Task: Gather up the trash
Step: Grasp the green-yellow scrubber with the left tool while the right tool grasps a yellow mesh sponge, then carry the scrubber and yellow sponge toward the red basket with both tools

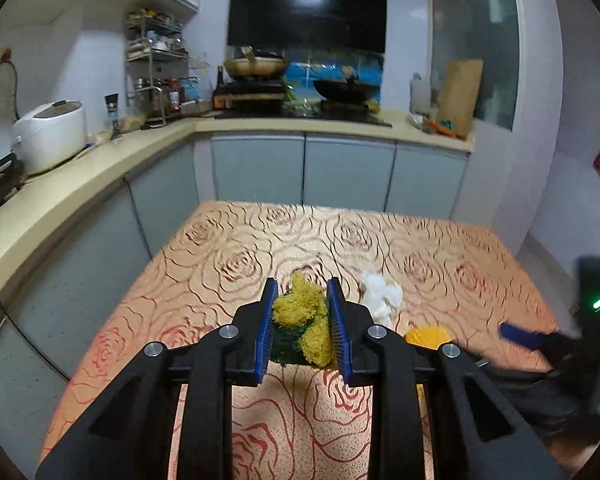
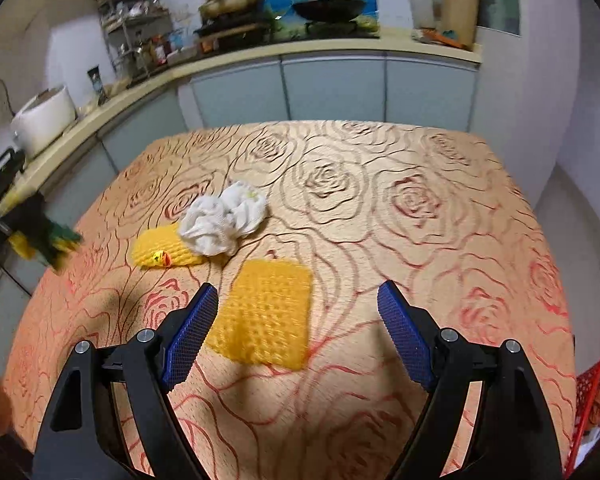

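Left wrist view: left gripper (image 1: 302, 320) jaws pinch a yellow-green scouring pad (image 1: 300, 326) clear of the counter (image 1: 228, 240), likely for binning. Right gripper (image 2: 298, 312) jaws spread above the yellow mesh sheet (image 2: 264, 314), white tissue (image 2: 224, 222) at eleven o'clock.

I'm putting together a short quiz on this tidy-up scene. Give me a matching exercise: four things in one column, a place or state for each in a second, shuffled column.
Things:
1. scouring sponge
2. white cloth
3. flat yellow net
4. right gripper

States:
A. crumpled on the table
B. open, holding nothing
C. clamped in the left gripper
D. lying flat just ahead of the open gripper

Pairs: 1-C, 2-A, 3-D, 4-B
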A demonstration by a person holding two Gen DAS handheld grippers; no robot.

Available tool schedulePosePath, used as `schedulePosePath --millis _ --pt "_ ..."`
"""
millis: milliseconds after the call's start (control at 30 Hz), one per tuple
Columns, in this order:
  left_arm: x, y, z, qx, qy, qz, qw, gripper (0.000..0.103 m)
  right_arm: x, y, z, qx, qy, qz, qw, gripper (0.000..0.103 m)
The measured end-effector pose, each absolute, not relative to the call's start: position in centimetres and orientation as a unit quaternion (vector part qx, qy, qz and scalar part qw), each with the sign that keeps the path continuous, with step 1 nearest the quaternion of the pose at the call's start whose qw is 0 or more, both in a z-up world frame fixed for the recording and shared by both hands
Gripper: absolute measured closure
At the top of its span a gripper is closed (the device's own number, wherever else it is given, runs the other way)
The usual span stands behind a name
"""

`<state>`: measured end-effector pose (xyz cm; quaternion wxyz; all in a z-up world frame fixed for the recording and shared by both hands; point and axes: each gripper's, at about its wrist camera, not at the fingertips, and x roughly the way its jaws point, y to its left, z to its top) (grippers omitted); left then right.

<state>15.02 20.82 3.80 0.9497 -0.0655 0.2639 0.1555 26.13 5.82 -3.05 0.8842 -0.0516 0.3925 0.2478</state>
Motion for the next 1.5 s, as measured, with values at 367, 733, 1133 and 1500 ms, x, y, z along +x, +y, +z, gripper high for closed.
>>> schedulePosePath --millis 367,733,1133,1500 --pt "14.3 21.9 5.5 -0.085 0.25 0.16 0.951 0.078 27.1 8.8 -6.4 -0.089 0.425 0.239 0.868 0.045" --pt "13.9 20.7 6.0 -0.077 0.243 0.153 0.955 0.078 25.2 6.9 -5.0 -0.083 0.402 0.252 0.876 0.076" --pt "12.9 17.6 6.6 -0.048 0.231 0.14 0.962 0.078 20.4 0.9 2.7 -0.036 0.306 0.257 0.916 0.076" --pt "9.5 14.4 7.7 -0.036 0.212 0.119 0.969 0.078 16.7 -5.0 6.9 -0.002 0.254 0.237 0.938 0.076"
